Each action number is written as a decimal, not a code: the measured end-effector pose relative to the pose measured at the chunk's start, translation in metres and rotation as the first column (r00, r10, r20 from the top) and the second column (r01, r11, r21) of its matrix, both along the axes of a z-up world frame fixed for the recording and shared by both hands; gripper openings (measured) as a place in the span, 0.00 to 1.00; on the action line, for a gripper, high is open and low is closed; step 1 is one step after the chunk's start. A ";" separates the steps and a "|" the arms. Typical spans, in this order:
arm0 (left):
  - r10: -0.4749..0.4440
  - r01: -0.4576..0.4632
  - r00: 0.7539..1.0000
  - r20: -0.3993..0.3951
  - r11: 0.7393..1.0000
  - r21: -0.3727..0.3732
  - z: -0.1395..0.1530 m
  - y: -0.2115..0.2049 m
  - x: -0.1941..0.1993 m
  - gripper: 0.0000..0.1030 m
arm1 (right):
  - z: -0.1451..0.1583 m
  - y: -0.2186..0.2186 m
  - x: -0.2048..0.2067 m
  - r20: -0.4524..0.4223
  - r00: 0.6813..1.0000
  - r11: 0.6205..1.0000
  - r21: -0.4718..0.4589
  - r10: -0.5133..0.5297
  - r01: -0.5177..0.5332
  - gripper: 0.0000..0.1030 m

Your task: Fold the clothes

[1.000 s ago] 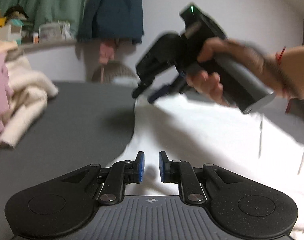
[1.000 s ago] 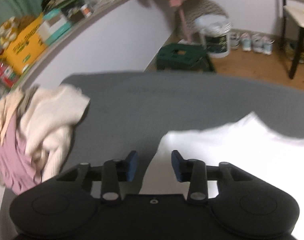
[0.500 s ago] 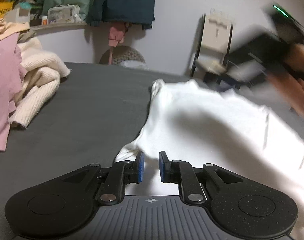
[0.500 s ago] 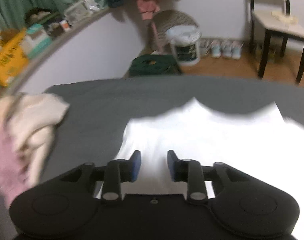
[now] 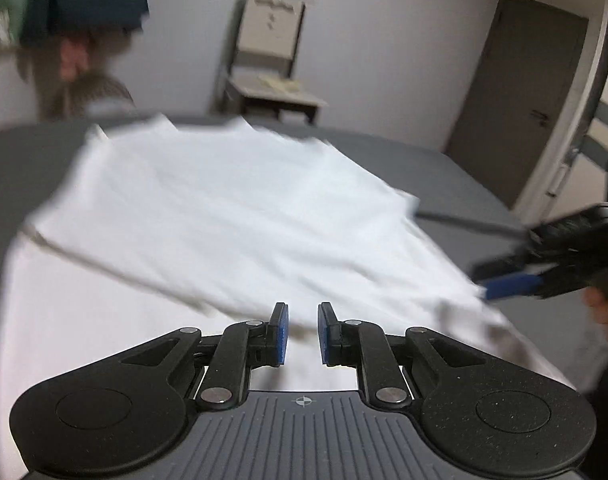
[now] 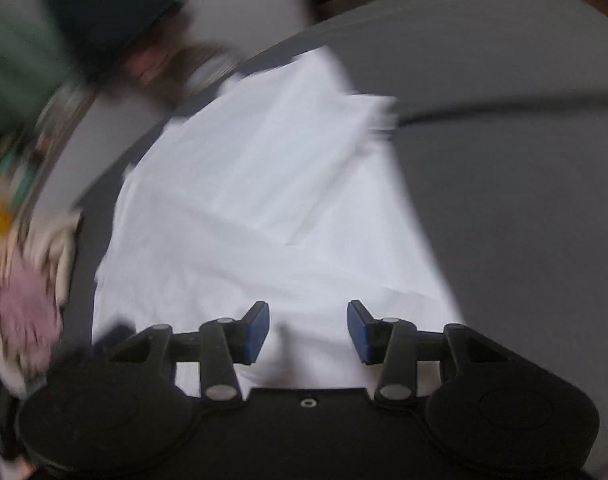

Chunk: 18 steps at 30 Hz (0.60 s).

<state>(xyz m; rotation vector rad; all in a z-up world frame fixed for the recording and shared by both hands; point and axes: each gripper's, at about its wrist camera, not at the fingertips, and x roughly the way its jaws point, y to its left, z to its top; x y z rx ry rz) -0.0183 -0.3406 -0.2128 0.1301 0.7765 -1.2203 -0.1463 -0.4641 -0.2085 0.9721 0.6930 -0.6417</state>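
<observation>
White shirt [image 5: 208, 216] is spread on grey bed [image 6: 503, 184]; clothes pile [image 6: 32, 280] is seen at 9 o'clock. Left gripper [image 5: 302, 334] jaws are narrowly apart, right gripper [image 6: 307, 330] jaws wide apart, nothing clamped.

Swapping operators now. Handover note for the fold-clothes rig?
Left gripper: open, empty, over the near part of the white cotton garment.
Right gripper: open wide, empty, at the garment's near right edge.
Garment lies on the dark grey surface, one layer already lying over the rest.
Cream and pink clothes pile sits left, unfolded.
Left: finish folding the garment, then the pile.
</observation>
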 end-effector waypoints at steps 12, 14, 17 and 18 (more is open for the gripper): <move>0.180 -0.174 0.969 -0.167 0.983 0.051 0.002 0.046 -0.053 0.14 | -0.035 0.019 -0.021 0.109 0.992 0.987 0.156 -0.067 0.049 0.43; 0.182 -0.175 0.975 -0.130 0.982 0.064 0.003 0.049 -0.057 0.14 | -0.037 0.021 -0.022 0.103 0.992 0.985 0.166 -0.068 0.050 0.43; 0.182 -0.175 0.979 -0.088 0.982 0.074 0.005 0.049 -0.062 0.14 | -0.042 0.023 -0.027 0.100 0.992 0.979 0.195 -0.078 0.057 0.42; 0.181 -0.175 0.981 -0.075 0.982 0.073 0.006 0.049 -0.063 0.14 | -0.043 0.024 -0.028 0.098 0.992 0.977 0.204 -0.081 0.059 0.41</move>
